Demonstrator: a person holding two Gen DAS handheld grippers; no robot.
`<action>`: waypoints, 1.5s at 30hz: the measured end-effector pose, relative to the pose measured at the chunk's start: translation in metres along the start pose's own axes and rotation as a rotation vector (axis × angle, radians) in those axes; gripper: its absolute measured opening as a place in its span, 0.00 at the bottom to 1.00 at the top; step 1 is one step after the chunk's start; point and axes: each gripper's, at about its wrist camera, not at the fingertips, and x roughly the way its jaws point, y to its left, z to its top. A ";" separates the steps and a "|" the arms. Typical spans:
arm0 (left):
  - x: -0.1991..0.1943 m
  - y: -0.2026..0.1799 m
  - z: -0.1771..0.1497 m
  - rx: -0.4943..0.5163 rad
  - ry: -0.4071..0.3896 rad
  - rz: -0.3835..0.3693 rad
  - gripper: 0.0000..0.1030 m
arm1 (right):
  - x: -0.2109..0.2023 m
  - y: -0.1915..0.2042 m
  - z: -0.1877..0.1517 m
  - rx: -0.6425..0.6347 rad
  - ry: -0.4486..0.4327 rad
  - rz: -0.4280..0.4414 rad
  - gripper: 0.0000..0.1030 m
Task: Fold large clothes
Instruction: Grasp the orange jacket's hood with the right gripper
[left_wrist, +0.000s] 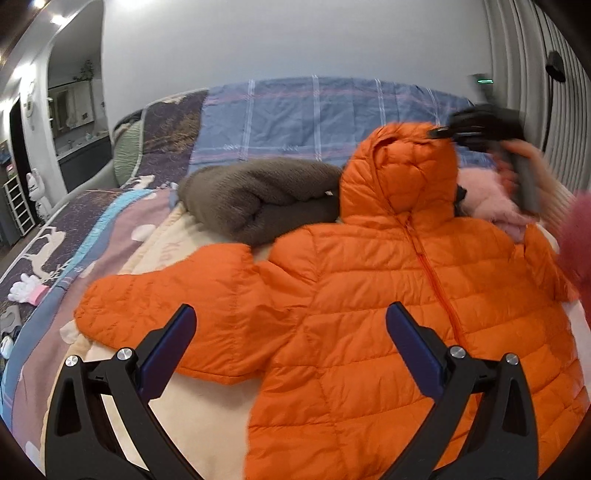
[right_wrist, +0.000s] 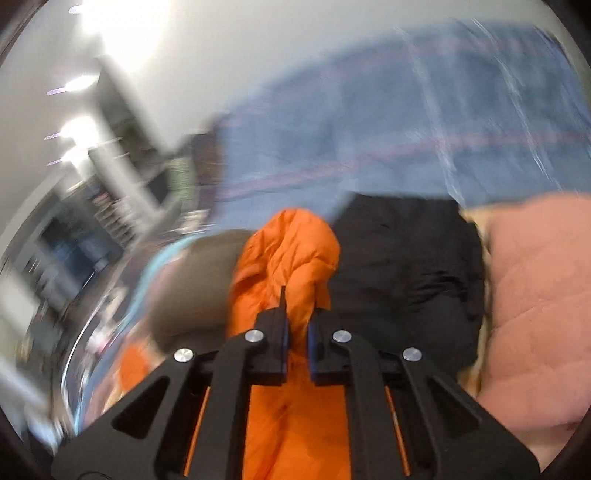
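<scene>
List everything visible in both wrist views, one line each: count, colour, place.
puffer jacket: 1, orange, spread front-up on the bed, hood pinched
folded garment: 1, brown, beyond the jacket's sleeve
fluffy garment: 1, pink, beside the hood
dark garment: 1, black, between hood and pink garment
plaid cover: 1, blue, far end of bed
cream blanket: 1, under the jacket
patterned quilt: 1, purple with white deer, bed's near-left edge
glove: 1, white, pink cuff, on the quilt
left gripper: 1, black, open above the jacket
right gripper: 1, black, shut on the hood
</scene>
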 end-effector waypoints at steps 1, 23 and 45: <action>-0.005 0.005 0.000 -0.011 -0.011 0.010 0.99 | -0.028 0.021 -0.015 -0.087 -0.014 0.045 0.07; 0.041 -0.090 0.023 0.143 0.087 -0.257 0.76 | -0.144 0.083 -0.219 -0.249 0.158 0.019 0.61; 0.059 -0.040 0.000 0.040 0.180 -0.191 0.76 | -0.029 0.036 -0.254 0.033 0.297 -0.169 0.34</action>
